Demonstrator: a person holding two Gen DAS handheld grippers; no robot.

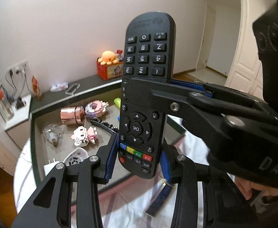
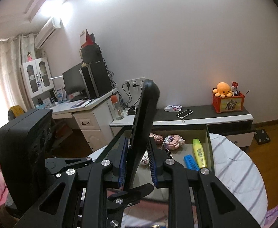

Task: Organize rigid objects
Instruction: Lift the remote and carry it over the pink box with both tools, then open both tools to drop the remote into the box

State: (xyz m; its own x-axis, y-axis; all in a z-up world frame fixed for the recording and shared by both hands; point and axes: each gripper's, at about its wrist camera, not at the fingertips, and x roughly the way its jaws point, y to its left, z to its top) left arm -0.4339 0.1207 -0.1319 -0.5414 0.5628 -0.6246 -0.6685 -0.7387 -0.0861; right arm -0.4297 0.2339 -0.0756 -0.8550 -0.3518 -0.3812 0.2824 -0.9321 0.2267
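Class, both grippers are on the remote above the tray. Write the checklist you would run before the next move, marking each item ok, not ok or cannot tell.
1. Left gripper clamps the remote control at its lower end: ok.
2. Right gripper clamps the remote's front and back faces at mid-length: ok.
3. Remote lifted clear of the tray: ok.
4. Free spot in the tray for the remote: cannot tell, toys and highlighters fill much of it.
5. Which gripper should release first: cannot tell.
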